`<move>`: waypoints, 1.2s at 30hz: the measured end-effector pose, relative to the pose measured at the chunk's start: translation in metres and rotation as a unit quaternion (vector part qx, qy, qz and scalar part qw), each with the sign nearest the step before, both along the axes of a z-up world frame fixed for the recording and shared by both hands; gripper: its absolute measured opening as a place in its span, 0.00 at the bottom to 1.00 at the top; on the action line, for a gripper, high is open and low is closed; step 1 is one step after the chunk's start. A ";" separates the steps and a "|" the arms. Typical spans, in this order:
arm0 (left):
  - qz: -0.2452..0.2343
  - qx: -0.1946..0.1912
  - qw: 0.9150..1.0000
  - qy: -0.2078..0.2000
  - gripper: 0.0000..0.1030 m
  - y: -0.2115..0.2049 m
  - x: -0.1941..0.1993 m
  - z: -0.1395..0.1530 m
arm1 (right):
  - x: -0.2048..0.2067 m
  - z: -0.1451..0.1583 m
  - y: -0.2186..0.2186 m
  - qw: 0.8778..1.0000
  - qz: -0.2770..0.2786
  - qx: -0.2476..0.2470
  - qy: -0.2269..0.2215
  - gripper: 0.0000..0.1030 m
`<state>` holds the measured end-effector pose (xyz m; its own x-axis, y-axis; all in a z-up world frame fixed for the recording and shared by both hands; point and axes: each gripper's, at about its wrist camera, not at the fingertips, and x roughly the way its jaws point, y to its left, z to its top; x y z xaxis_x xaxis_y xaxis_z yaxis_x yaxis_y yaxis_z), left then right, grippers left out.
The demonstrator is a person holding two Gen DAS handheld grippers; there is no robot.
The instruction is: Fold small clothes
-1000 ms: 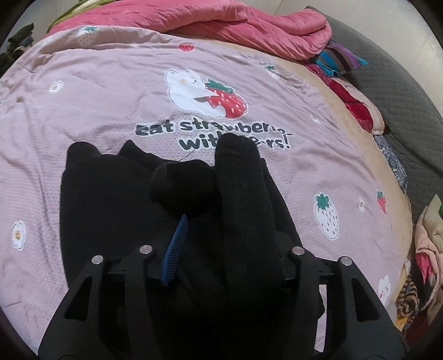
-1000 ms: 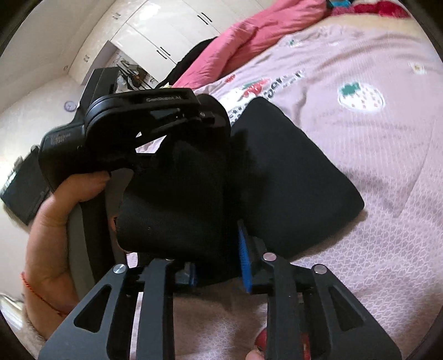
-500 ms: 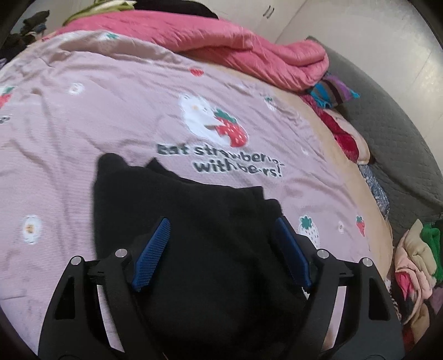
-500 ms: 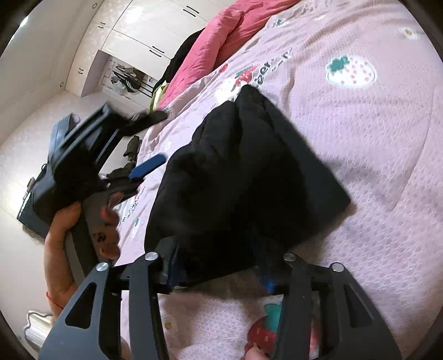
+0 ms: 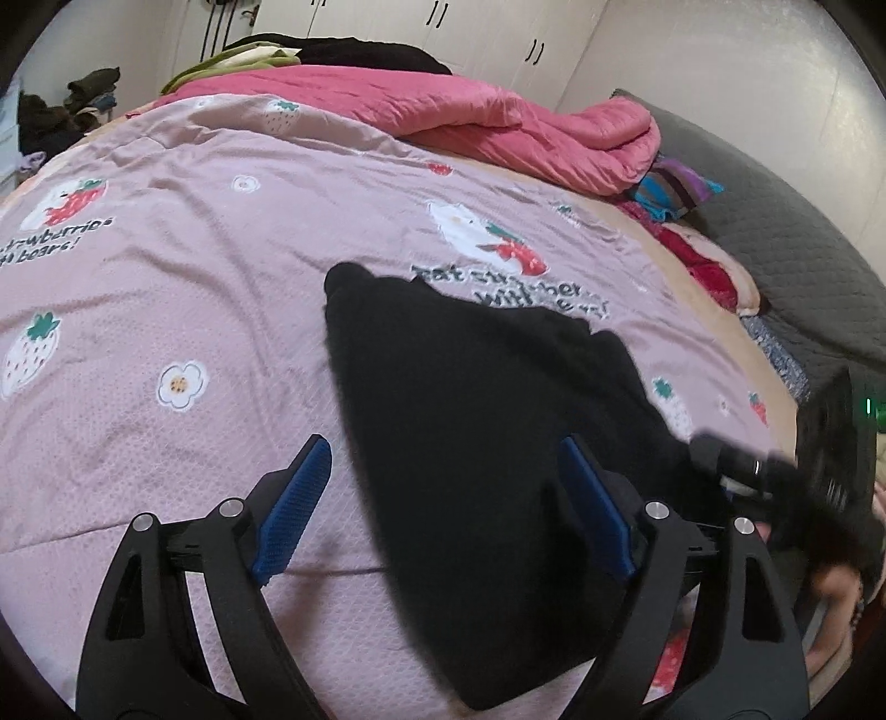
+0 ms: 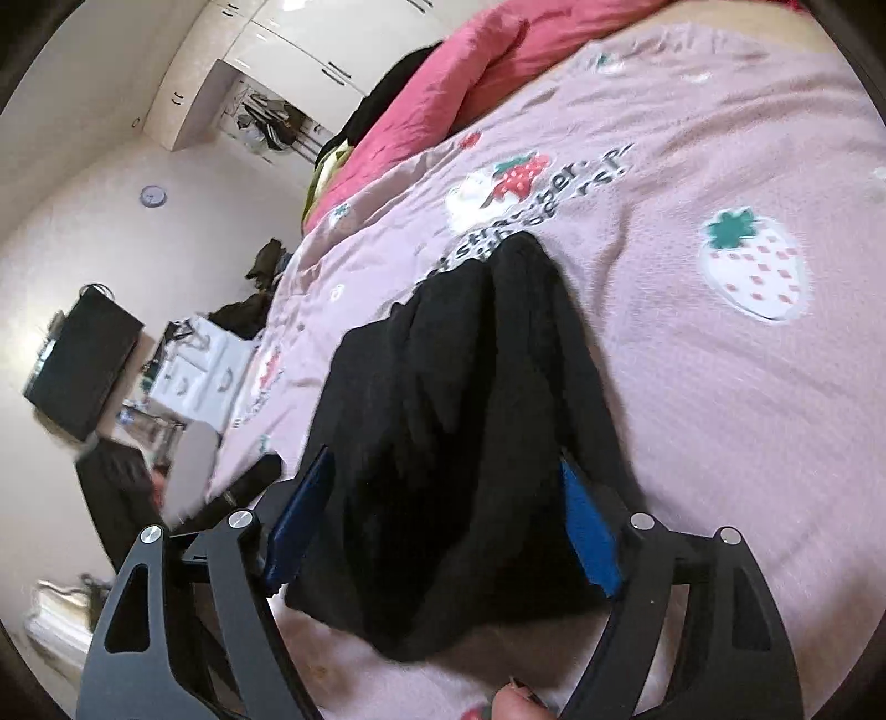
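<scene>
A black garment [image 5: 487, 421] lies folded on the pink strawberry-print bedsheet [image 5: 166, 288]. My left gripper [image 5: 443, 446] hovers at its near left edge. Its jaws are still opening, with the cloth's left part between them and the blue pads [image 5: 296, 498] clear of it. In the right wrist view the same black garment [image 6: 459, 443] fills the gap of my right gripper [image 6: 443, 462]. Those jaws are also opening and their pads do not press the cloth. The right gripper shows blurred at the left wrist view's right edge [image 5: 819, 459].
A pink quilt [image 5: 498, 122] is bunched along the far side of the bed. Colourful clothes [image 5: 675, 188] and a grey quilted headboard [image 5: 786, 260] lie to the right. White wardrobes [image 6: 288, 44] and a cluttered floor corner [image 6: 183, 354] stand beyond the bed.
Both grippers have let go of the black garment and their jaws have widened. The left gripper has drawn away to the left. The raised fold now lies flat on the bed.
</scene>
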<state>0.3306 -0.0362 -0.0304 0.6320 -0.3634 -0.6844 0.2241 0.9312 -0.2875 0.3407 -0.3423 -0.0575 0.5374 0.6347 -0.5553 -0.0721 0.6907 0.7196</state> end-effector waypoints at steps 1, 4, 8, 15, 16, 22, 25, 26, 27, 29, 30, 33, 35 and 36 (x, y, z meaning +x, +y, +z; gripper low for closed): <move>-0.001 0.008 1.000 -0.001 0.76 -0.001 0.000 -0.001 | 0.010 0.001 0.004 1.000 0.007 -0.013 0.005 0.76; -0.001 0.035 0.999 -0.011 0.76 -0.007 0.000 -0.001 | 0.026 0.000 0.015 0.999 0.027 -0.044 0.017 0.76; -0.014 0.055 0.998 -0.015 0.78 -0.016 -0.001 -0.002 | 0.042 0.004 0.020 0.997 0.023 -0.069 0.009 0.72; -0.019 0.068 0.997 -0.014 0.79 -0.021 0.000 -0.007 | 0.051 0.002 0.036 0.991 0.035 -0.126 -0.032 0.25; -0.018 0.066 0.998 -0.012 0.79 -0.021 0.000 -0.008 | 0.048 0.007 0.039 0.988 0.037 -0.140 -0.048 0.22; -0.034 0.044 0.998 -0.011 0.79 -0.030 -0.005 -0.006 | 0.039 0.040 0.046 0.972 0.036 -0.203 -0.118 0.18; -0.046 0.035 0.998 -0.006 0.79 -0.038 -0.007 -0.008 | 0.042 0.036 0.039 0.969 0.029 -0.214 -0.122 0.18; -0.048 0.038 0.998 -0.006 0.80 -0.041 -0.007 -0.009 | 0.046 0.029 0.037 0.969 0.028 -0.217 -0.113 0.18; -0.049 0.044 0.998 -0.008 0.80 -0.043 -0.007 -0.009 | 0.049 0.022 0.036 0.970 0.028 -0.218 -0.103 0.18; -0.052 0.052 0.997 -0.010 0.80 -0.047 -0.007 -0.011 | 0.055 0.010 0.032 0.973 0.024 -0.211 -0.085 0.18; -0.053 0.051 0.997 -0.009 0.81 -0.047 -0.007 -0.011 | 0.057 0.005 0.029 0.976 0.021 -0.204 -0.079 0.18; -0.055 0.048 0.997 -0.007 0.82 -0.047 -0.008 -0.011 | 0.058 0.002 0.023 0.980 0.015 -0.182 -0.078 0.18; -0.054 0.046 0.997 -0.005 0.82 -0.046 -0.008 -0.012 | 0.057 0.000 0.023 0.978 0.008 -0.196 -0.074 0.29; -0.054 0.046 0.997 -0.004 0.82 -0.045 -0.008 -0.012 | 0.056 0.000 0.023 0.977 0.007 -0.201 -0.067 0.38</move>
<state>0.3229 -0.0816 -0.0421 0.5984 -0.3657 -0.7128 0.3268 0.9238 -0.1996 0.3969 -0.3195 -0.0579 0.6156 0.3872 -0.6864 -0.1579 0.9139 0.3740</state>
